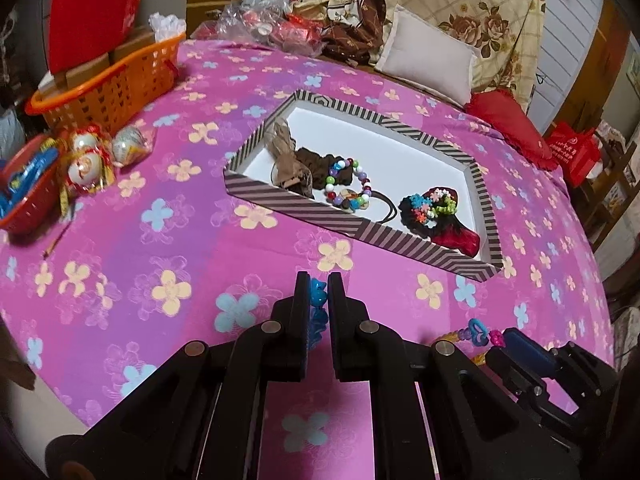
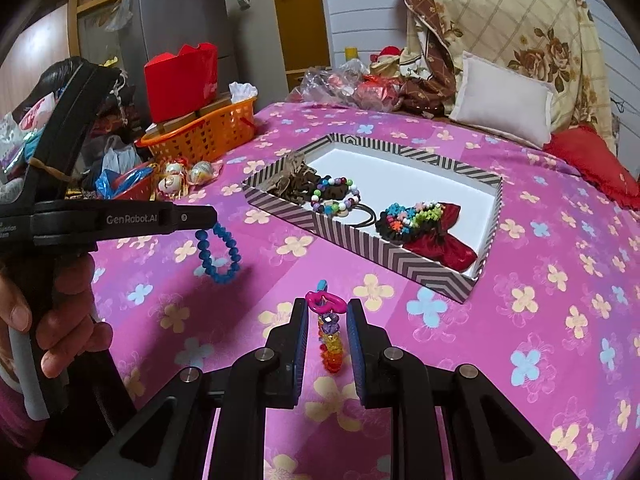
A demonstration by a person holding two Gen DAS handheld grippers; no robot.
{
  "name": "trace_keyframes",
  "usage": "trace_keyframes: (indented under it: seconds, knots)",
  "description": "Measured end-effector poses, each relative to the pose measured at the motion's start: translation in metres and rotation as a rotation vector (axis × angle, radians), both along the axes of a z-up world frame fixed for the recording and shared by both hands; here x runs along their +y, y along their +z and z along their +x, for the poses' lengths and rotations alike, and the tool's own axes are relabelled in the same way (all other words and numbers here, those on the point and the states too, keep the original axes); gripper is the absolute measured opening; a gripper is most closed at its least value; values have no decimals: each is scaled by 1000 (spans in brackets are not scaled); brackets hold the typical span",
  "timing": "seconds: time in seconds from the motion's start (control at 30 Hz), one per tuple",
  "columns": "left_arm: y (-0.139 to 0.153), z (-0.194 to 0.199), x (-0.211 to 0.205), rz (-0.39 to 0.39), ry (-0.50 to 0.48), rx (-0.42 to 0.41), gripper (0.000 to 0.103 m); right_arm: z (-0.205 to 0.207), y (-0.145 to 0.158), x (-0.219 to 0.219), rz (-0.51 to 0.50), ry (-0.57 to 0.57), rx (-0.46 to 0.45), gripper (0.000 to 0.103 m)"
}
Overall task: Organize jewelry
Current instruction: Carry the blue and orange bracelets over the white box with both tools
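A striped box (image 1: pixel 298 205) (image 2: pixel 360 240) lies on the pink flowered bedspread and holds a multicoloured bead bracelet (image 1: pixel 347 186) (image 2: pixel 335 197), brown scrunchies, and a black and red hair tie (image 1: pixel 438 212) (image 2: pixel 416 224). My left gripper (image 1: pixel 319 282) (image 2: pixel 208 218) is shut on a blue bead bracelet (image 1: pixel 318 300) (image 2: pixel 219 254), which hangs above the bedspread. My right gripper (image 2: pixel 327 305) (image 1: pixel 516 340) stands around a rainbow bead bracelet (image 2: pixel 330 334) (image 1: pixel 476 330) with a pink heart charm, which stands up between its fingers; the jaws are a little apart and touch the charm.
An orange basket (image 1: pixel 108 80) (image 2: pixel 208 132) with boxes and a red bag stands at the back left. Wrapped ornaments (image 1: pixel 104 152) and a red basket (image 1: pixel 28 196) lie at the left. Pillows (image 1: pixel 432 56) and a red cushion (image 1: pixel 508 128) lie behind the box.
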State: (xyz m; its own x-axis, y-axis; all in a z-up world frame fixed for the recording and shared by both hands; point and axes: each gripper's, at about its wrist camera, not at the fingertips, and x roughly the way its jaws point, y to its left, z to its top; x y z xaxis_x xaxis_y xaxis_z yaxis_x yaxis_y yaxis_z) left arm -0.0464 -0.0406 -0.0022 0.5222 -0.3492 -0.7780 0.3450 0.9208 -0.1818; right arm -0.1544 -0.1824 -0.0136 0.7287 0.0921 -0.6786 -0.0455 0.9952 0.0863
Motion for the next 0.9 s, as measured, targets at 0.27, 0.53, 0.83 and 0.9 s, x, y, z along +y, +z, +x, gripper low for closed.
trace_keyframes:
  seconds: [0.27,0.53,0.83,0.9]
  knots:
    - [7,-7,-7,32,-14,-33,7,1,14,2,-17,-1,-17,18]
    - [14,-9,-13,46,-25,-49,7,6,26,2,-31,-3,-28,18]
    - [21,-2,-26,73,-37,-70,7,21,37,-11,-33,-20,-35,18]
    - [23,1,-30,79,-41,-76,7,26,41,-15,-39,-25,-42,18]
